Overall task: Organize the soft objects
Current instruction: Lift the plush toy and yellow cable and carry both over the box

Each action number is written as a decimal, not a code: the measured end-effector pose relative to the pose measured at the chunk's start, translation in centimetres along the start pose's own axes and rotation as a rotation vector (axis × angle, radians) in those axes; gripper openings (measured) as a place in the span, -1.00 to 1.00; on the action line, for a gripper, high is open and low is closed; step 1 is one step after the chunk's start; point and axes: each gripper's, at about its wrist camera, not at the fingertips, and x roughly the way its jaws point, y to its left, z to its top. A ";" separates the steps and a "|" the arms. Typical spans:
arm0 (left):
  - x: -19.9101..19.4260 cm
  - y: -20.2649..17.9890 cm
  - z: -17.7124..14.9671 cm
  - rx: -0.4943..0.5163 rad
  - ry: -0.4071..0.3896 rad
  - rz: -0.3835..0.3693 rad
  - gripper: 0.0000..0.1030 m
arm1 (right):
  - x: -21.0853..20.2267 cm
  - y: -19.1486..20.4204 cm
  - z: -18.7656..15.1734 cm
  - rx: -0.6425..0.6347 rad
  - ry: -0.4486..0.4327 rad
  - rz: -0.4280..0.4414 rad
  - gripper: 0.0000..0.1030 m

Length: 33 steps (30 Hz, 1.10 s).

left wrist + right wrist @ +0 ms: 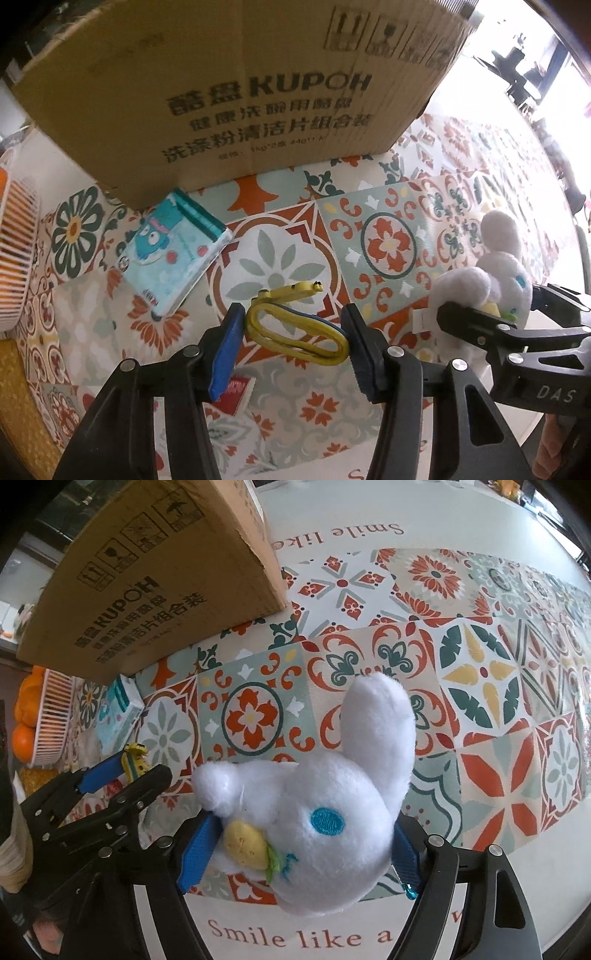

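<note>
left tongs (293, 343): clamped on a yellow looped strap (295, 334), which hangs between the blue pads clear of the table, its buckle end (299, 290) sticking out toward the far side

right tongs (301, 853): squeezed onto the white plush bunny (317, 812), blue pads pressed into both sides of its body, so it's properly held

plush bunny: white and fluffy, blue stitched eye, a little yellow thing with a green bit tucked against it, one long ear pointing toward the far side; seen from the left wrist it sits at the right, just beside the left tongs

table (480, 686): covered in a patterned cloth with orange, teal and yellow tile designs, "Smile like a" printed along the near edge

cardboard box (229, 92): big brown one at the far left of the table, KUPOH and Chinese text on its side

tissue pack (173, 258): light blue with a cartoon character, lying flat right against the near foot of the box, left of the strap

white basket (51, 723): far left edge of the table, oranges (24, 738) in it

red-and-white packet (236, 395): flat on the cloth under the left tongs, partly hidden by a pad
</note>
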 end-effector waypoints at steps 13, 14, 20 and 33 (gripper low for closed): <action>-7.2 1.0 -3.1 -0.045 -0.133 0.041 0.03 | -5.9 1.7 -1.3 -0.049 -0.108 0.001 0.57; -7.8 1.2 -3.4 -0.048 -0.145 0.042 0.03 | -6.2 1.8 -1.3 -0.052 -0.117 0.006 0.57; -10.3 0.5 -2.4 -0.065 -0.201 0.045 0.03 | -9.0 3.1 -1.6 -0.085 -0.183 0.022 0.57; -15.4 0.7 -1.9 -0.086 -0.326 0.057 0.03 | -13.4 6.0 -2.1 -0.154 -0.311 0.066 0.57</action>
